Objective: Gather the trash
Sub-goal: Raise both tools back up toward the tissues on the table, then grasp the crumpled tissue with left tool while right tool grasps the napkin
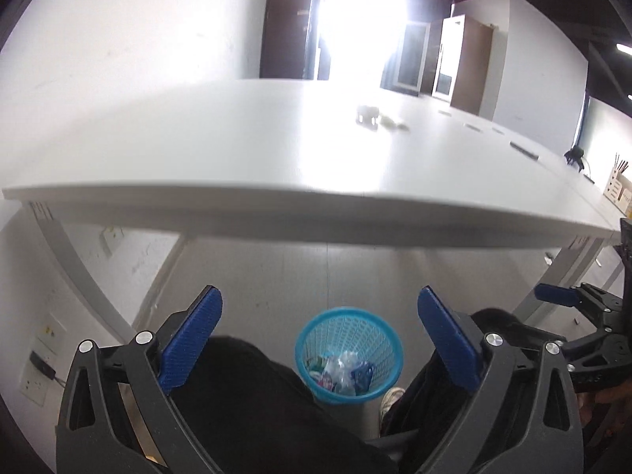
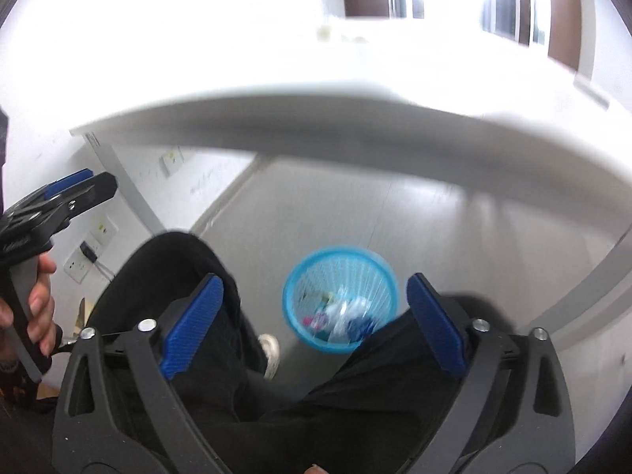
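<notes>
A light blue mesh wastebasket point(image 1: 349, 355) point(image 2: 340, 299) stands on the floor under the white table point(image 1: 237, 150), between a seated person's dark-trousered legs. Crumpled plastic and coloured wrappers point(image 1: 343, 371) point(image 2: 343, 318) lie in it. My left gripper point(image 1: 320, 339) hangs above it, open, with nothing between its blue pads. My right gripper point(image 2: 314, 324) is open too and holds nothing. In the left wrist view the right gripper point(image 1: 572, 300) shows at the far right edge. In the right wrist view the left gripper point(image 2: 67, 193) shows at the left, held by a hand point(image 2: 39, 300). Small pale scraps point(image 1: 379, 118) lie far back on the tabletop.
Grey table legs point(image 1: 75, 272) slant down at both sides. Wall sockets point(image 1: 39, 367) sit low on the left wall. A white shoe point(image 2: 270, 351) rests by the basket. Dark cabinets point(image 1: 446, 63) and a bright doorway stand beyond the table. A wooden organiser point(image 1: 618, 185) is at the table's far right.
</notes>
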Demonstrator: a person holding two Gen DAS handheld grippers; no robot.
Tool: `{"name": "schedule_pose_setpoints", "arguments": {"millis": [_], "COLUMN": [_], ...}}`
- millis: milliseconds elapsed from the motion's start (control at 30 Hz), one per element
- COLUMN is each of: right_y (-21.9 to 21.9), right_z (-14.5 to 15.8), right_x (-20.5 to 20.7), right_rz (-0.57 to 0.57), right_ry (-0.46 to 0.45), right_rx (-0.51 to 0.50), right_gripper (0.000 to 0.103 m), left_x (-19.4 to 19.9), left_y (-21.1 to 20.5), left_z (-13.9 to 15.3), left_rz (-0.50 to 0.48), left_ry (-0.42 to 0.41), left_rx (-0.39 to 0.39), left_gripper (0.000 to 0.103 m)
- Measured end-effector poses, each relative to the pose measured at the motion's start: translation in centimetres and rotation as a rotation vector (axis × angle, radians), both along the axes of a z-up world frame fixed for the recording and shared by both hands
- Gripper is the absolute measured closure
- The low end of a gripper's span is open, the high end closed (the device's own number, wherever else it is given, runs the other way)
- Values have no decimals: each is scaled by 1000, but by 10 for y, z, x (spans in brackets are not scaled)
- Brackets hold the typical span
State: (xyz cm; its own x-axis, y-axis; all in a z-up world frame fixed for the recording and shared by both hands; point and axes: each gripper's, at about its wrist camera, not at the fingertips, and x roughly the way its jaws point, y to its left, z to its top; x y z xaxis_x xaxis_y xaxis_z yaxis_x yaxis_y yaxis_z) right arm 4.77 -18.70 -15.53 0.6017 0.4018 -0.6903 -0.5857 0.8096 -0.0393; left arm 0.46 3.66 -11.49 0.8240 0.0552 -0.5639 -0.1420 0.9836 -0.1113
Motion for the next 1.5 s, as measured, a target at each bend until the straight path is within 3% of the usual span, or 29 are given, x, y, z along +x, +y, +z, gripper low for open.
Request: {"name": "schedule_pose_setpoints", "arguments": {"millis": [133,333,567,667,933,1100,1200,1367,1500], "right_y": [0,8,29,45,79,105,116,131,143], "right_z": [36,79,124,133,145,137,128,116,105], "right_x": [-1,28,83,116,188,229,257,291,307], "right_rz": [9,2,-19,-10,-25,-40,-51,-54,-56], "right_ry": [-70,-126,-180,-149,-97,-52,11,94,134], "right_rx": [45,83,89,77,57,-2,-16,-6,-41], "right_gripper": [8,8,8,8,8,9,10,17,29], "left_x": [10,38,79,97,139,169,187,210,222], "left_y": [8,18,26,33,51,58,64,68,69], "left_z": [35,68,94,103,116,122,124,125,124], "left_rz": [-10,-13,-75,-77,-78,-95,-95,-87,-84], "left_ry": [-68,-112,-93,-88,-63,-29,-2,26,43], "left_rx": [14,26,4,3,-14,-5,-41,-66,-71], "left_gripper": [6,6,6,6,6,6,6,6,6]}}
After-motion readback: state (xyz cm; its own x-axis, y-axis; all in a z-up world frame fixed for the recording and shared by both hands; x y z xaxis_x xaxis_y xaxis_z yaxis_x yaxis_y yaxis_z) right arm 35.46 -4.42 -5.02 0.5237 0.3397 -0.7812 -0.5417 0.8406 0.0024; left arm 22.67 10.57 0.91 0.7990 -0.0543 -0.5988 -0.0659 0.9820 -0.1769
